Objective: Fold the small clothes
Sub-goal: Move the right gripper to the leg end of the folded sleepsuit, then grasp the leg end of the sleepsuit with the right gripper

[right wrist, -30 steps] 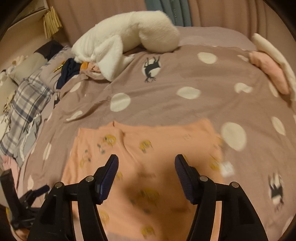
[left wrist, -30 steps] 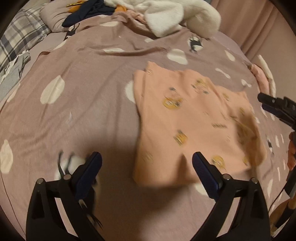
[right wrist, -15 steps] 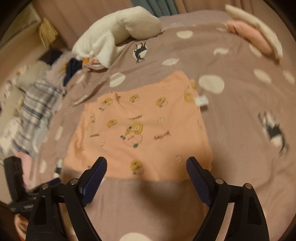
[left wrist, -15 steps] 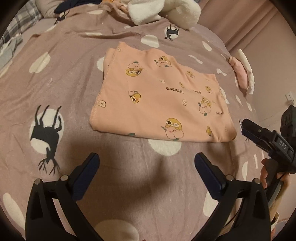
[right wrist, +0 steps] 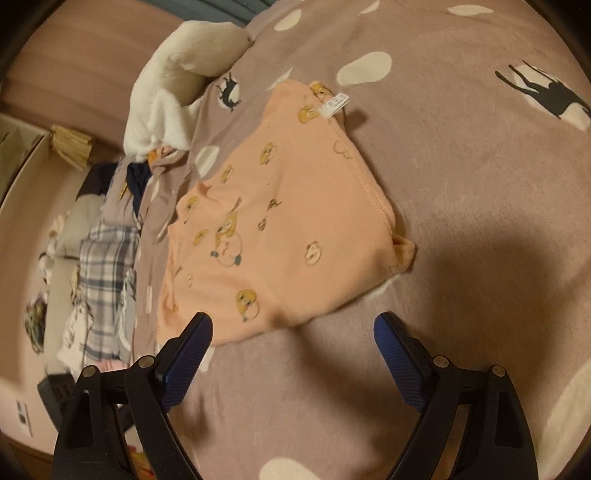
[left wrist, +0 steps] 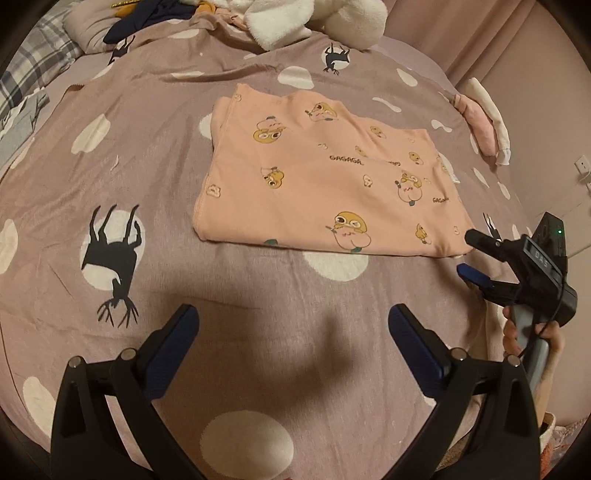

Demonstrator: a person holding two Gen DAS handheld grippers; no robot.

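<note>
A peach garment point(left wrist: 325, 177) with cartoon prints lies folded flat on the mauve bedspread point(left wrist: 147, 155). It also shows in the right wrist view point(right wrist: 280, 236), with a white tag at its far corner. My left gripper point(left wrist: 291, 332) is open and empty, hovering over the bedspread short of the garment's near edge. My right gripper point(right wrist: 291, 332) is open and empty, just short of the garment's near edge. In the left wrist view the right gripper point(left wrist: 467, 253) sits by the garment's right corner, jaws apart.
A white plush blanket point(left wrist: 317, 18) and dark clothes point(left wrist: 147, 18) lie at the head of the bed. A plaid pillow point(right wrist: 103, 258) lies at the left side. Pink and white folded items point(left wrist: 484, 125) rest at the right edge.
Both grippers have pulled back from the garment, which now lies farther ahead of them. The right gripper has turned and now faces the garment's right corner.
</note>
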